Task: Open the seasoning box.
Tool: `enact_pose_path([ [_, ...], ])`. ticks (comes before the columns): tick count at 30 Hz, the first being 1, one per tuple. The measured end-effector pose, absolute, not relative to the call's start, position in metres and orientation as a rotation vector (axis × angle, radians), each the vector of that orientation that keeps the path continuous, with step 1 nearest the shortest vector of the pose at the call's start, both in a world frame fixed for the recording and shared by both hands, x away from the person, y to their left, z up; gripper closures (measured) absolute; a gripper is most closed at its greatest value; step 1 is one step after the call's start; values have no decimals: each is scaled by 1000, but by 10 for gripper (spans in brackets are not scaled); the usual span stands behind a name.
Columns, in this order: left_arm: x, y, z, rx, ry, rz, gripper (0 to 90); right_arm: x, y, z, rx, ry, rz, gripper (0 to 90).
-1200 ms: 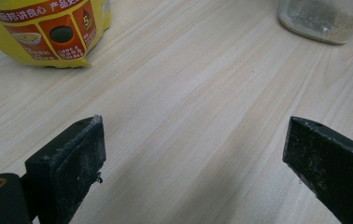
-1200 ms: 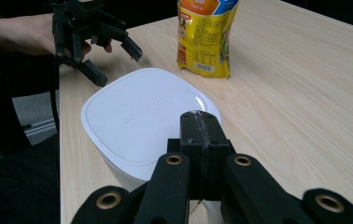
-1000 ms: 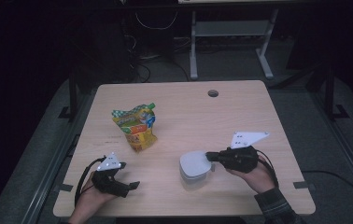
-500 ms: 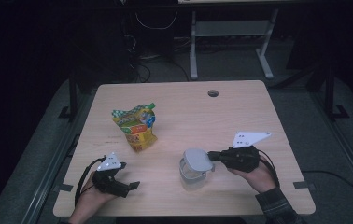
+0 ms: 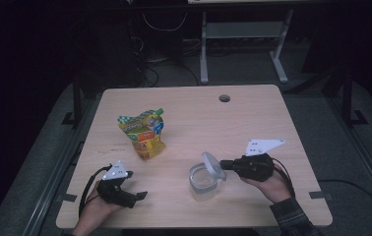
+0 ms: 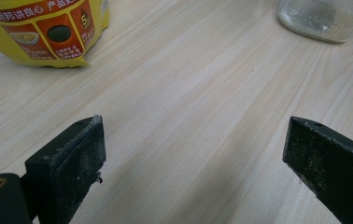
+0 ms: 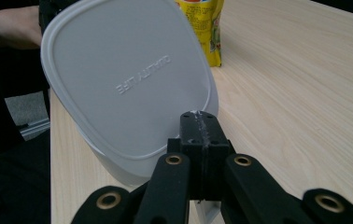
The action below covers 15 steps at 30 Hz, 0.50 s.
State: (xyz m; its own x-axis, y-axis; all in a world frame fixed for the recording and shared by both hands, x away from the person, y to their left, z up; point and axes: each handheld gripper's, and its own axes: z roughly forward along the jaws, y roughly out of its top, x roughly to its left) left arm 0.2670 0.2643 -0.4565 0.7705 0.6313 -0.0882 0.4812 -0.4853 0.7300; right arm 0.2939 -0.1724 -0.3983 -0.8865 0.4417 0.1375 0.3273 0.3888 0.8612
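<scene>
While the lid [image 5: 213, 166] is pinched by the right gripper [image 5: 225, 165], tilted at the container's [image 5: 203, 183] two-o'clock rim, it should be lifted clear; the left gripper's [image 5: 139, 196] fingers [image 6: 79, 154] rest apart.

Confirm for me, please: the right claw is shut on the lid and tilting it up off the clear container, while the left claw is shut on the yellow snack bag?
Not quite. The left claw is open and holds nothing, resting apart from the yellow snack bag, as the left gripper view shows. The rest stands: the right claw is shut on the lid, tilting it up off the clear container.
</scene>
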Motion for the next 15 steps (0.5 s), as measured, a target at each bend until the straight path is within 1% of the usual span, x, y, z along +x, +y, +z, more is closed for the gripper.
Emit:
enact_pose_path([
  [15, 267, 264, -457, 2181, 826, 242, 53, 296, -174, -405, 719, 2538, 1514, 900],
])
